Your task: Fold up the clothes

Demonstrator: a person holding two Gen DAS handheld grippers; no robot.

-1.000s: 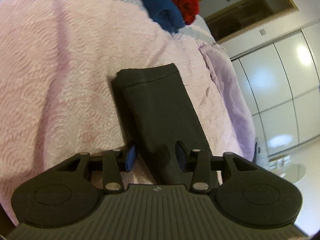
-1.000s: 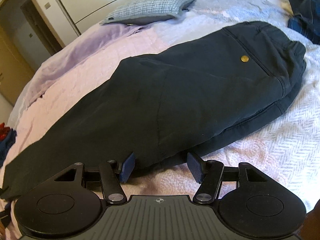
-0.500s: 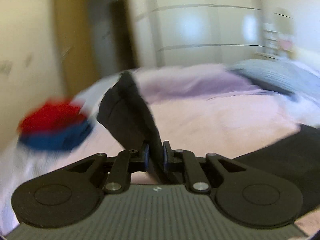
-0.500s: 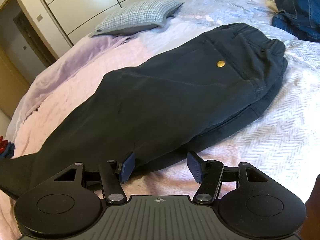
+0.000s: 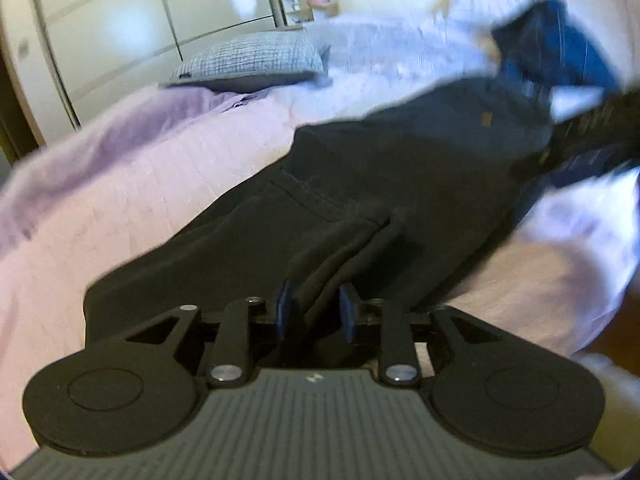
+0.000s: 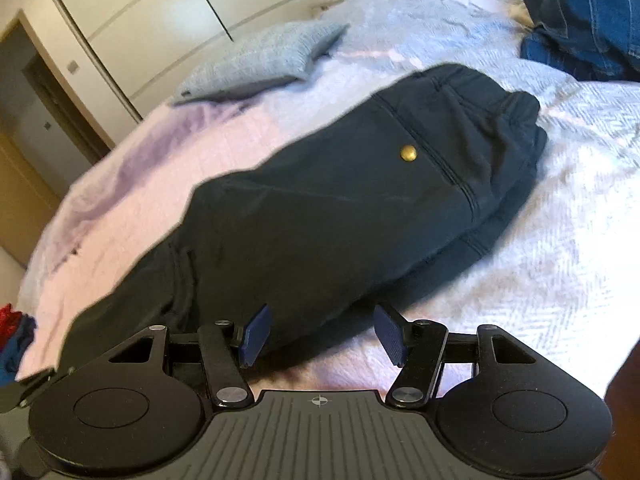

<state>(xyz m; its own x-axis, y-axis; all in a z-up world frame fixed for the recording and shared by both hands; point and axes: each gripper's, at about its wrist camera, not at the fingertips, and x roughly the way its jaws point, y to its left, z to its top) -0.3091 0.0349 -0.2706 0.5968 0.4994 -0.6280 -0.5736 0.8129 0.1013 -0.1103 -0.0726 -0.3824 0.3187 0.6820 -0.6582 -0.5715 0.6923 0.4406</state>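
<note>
Blurring far-off jeans (image 5: 560,40), trouser hem (image 5: 332,276) claw-hidden

**Dark trousers doubled on the bed**

We see dark trousers (image 6: 340,216) lying flat on the bedspread, a brass button (image 6: 408,153) on the back pocket, the elastic waistband farthest from us, the leg end folded back over the seat.

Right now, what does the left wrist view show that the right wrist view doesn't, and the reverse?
Left wrist only: the left gripper pinching a bunched fold of the dark trousers, and part of the right gripper at the far right, blurred.

Right wrist only: the right gripper, open above the trousers' near edge, plus red and blue clothes at the far left.

Both: the trousers, their brass button, grey pillow, jeans pile, bedspread.
</note>
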